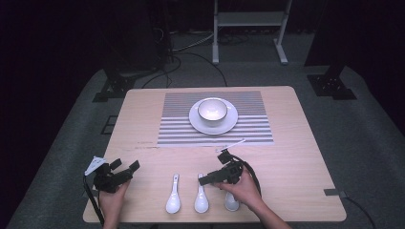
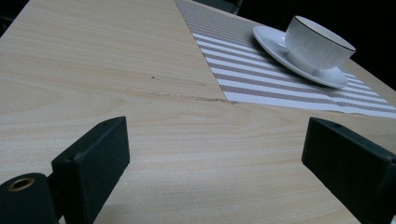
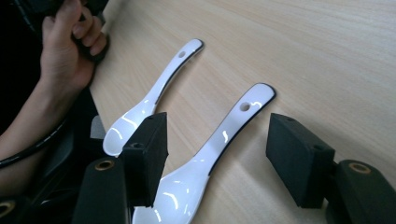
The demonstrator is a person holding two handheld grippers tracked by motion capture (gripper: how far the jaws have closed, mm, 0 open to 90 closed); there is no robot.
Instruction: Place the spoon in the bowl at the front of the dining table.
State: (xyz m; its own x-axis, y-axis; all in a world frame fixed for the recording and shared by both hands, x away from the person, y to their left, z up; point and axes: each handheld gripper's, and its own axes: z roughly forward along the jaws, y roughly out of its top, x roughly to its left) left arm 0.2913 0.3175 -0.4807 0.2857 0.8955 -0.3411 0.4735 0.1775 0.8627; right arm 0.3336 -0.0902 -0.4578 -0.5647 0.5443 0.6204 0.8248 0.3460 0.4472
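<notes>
Currently, the right gripper [image 3: 215, 154] is being held spread over the middle spoon [image 3: 210, 158], whose handle is lying between the jaws without being pinched. Another spoon [image 3: 149, 98] is lying just beside it on the table [image 3: 327, 56]. The left gripper [image 2: 215, 172] is being held spread over bare wood.

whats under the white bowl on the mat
The bowl sits on a white saucer, and the saucer lies on the striped mat. The saucer's middle and the mat beneath it are covered, so nothing more can be told there.
</notes>
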